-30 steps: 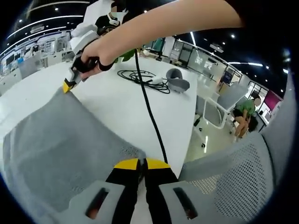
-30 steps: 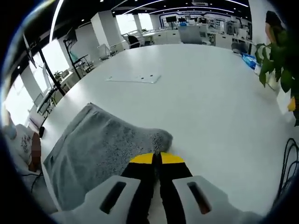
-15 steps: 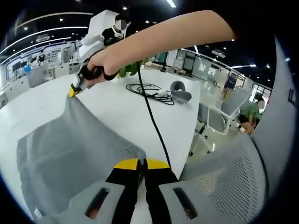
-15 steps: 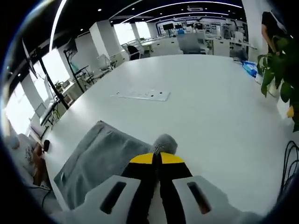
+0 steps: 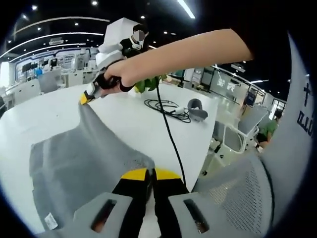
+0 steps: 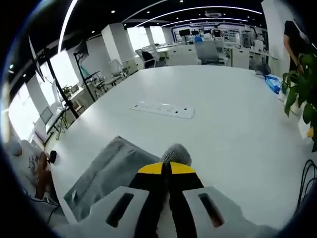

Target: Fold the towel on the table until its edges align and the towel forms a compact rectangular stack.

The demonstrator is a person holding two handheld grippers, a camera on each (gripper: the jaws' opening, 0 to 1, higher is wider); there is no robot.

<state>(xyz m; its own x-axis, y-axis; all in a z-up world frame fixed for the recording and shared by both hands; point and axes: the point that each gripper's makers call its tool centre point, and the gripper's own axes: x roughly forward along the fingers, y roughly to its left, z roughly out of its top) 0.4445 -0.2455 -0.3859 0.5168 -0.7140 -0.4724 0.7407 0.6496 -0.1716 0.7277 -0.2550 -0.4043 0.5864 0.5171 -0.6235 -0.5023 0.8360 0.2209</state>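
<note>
Legible text: none. Towel [image 5: 79,163], grey: small white sewn-in label [image 5: 49,220] at lower corner, printing too small to read. Person's grey garment [image 5: 302,124]: dark marks at right edge, possibly letters, cut off and unreadable.

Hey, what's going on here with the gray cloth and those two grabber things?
A person is folding a gray towel on a white table with two handheld grippers. The left gripper is shut on one corner and the right gripper on another, both raised so the towel hangs between them above the tabletop. In the left gripper view, the person's hand holds the right gripper. The fold is not yet finished.
</note>
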